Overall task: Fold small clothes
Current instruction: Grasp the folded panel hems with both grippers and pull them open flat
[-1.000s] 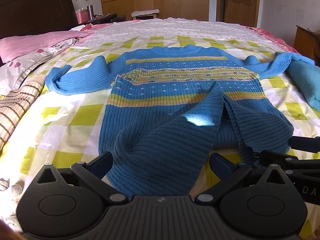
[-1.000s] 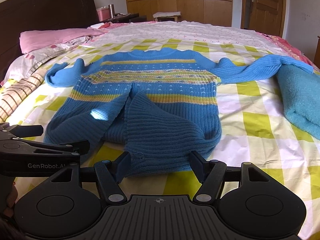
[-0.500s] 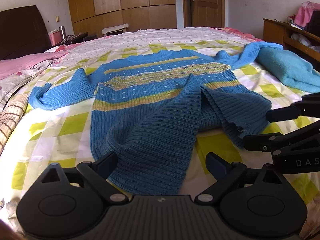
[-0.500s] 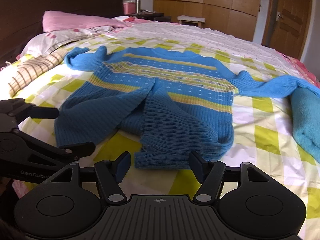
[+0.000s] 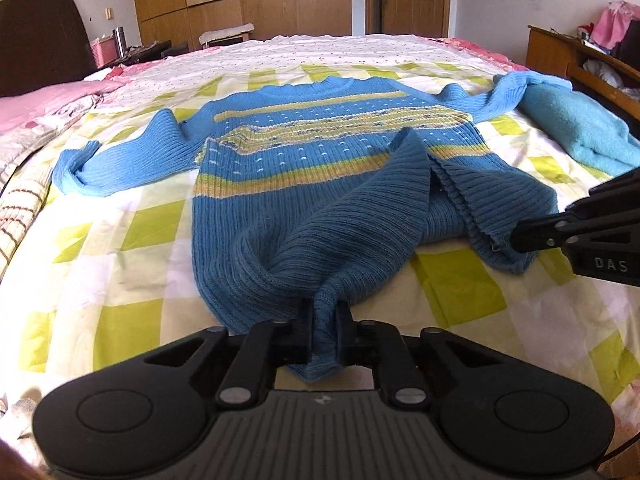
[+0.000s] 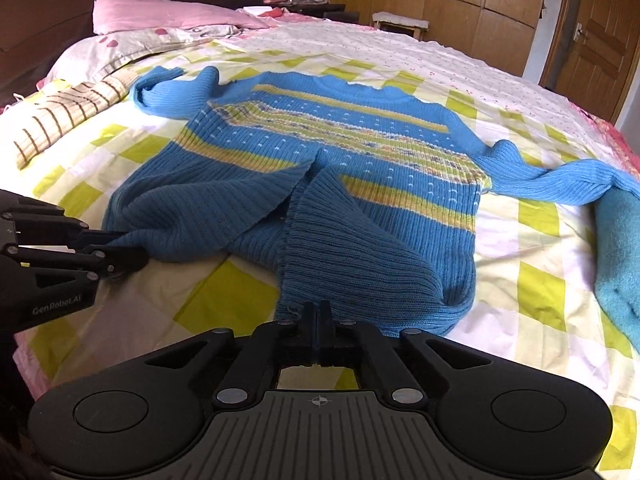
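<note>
Your left gripper (image 5: 324,312) is pinching one bottom corner of the blue sweater (image 5: 320,152). Your right gripper (image 6: 319,314) is squeezed tight on the other bottom corner. The sweater lies flat on the checked bedspread (image 5: 132,224), sleeves spread out, beside a teal towel (image 5: 576,128).

Light-blue fleece blanket (image 6: 616,248) was cut off at right edge; blue knitted striped sweater's (image 5: 320,168) hem hid inside both jaws.

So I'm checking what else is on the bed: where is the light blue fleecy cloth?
The light blue fleecy cloth lies at the far right in both wrist views, on the checked bedspread, beside the sweater, whose right sleeve end rests on it.
</note>
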A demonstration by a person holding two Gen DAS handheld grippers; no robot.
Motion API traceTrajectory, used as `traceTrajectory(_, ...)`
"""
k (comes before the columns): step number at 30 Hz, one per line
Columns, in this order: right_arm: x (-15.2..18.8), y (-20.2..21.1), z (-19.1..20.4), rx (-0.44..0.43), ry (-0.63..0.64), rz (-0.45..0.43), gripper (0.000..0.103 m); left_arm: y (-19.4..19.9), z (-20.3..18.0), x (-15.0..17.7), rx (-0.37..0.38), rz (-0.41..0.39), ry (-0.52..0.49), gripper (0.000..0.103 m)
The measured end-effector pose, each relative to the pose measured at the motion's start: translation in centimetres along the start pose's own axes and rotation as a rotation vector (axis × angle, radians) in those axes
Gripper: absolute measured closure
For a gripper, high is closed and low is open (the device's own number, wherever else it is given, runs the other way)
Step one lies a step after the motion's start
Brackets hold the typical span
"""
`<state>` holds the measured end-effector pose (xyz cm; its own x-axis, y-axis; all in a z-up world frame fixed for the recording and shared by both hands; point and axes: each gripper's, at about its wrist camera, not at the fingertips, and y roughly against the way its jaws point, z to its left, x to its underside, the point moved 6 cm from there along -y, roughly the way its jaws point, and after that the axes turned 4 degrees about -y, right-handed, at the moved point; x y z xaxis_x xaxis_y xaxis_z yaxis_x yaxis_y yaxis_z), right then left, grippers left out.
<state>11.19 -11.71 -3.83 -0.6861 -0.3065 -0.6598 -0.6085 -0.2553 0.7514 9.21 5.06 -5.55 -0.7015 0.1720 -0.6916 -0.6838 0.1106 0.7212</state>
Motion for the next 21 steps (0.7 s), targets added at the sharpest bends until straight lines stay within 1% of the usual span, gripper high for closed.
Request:
traceTrajectory(4,0.3,2.5,-0.9,-0.011,-0.006,0.001,0.103,1.1,1.2,0.4,0.027,0.020,0.040,0.087)
traceTrajectory(8,1.0,5.0,-1.4,-0.031,0.004,0.004,0.103,2.6,2.0,1.1,0.036,0.028,0.045,0.088)
traceTrajectory(9,1.2,5.2,-1.3,-0.041,0.008,0.007,0.103,3.0,2.3,1.2,0.036,0.029,0.053,0.088)
traceTrajectory(11,1.3,5.1,-1.0,-0.036,0.014,0.001,0.103,3.7,2.8,1.5,0.031,0.027,0.067,0.088)
traceTrajectory(12,1.4,4.8,-0.9,-0.032,0.018,0.000,0.101,3.9,3.0,1.6,0.024,0.025,0.070,0.088)
traceTrajectory(13,1.5,4.3,-0.7,-0.033,0.020,-0.002,0.096,4.2,3.2,1.7,0.016,0.022,0.072,0.088)
traceTrajectory(14,1.5,3.8,-0.5,-0.029,0.023,-0.006,0.094,4.3,3.4,1.8,0.010,0.023,0.075,0.088)
traceTrajectory(15,1.6,3.2,-0.2,-0.030,0.034,-0.001,0.090,4.5,3.5,2.0,0.007,0.024,0.081,0.088)
traceTrajectory(17,1.7,2.4,0.4,-0.043,0.050,0.011,0.087,4.8,3.9,2.3,0.003,0.028,0.090,0.088)
traceTrajectory(18,1.7,2.1,0.7,-0.047,0.060,0.014,0.075,4.9,4.1,2.4,0.000,0.030,0.094,0.088)
traceTrajectory(19,1.8,1.8,1.0,-0.041,0.073,0.010,0.053,4.9,4.3,2.5,-0.002,0.033,0.100,0.088)
traceTrajectory(20,1.8,1.6,1.3,-0.032,0.089,-0.001,0.042,4.9,4.4,2.6,-0.001,0.036,0.105,0.088)
traceTrajectory(21,1.8,1.4,1.7,-0.030,0.111,-0.012,0.035,4.8,4.4,2.7,0.000,0.037,0.108,0.088)
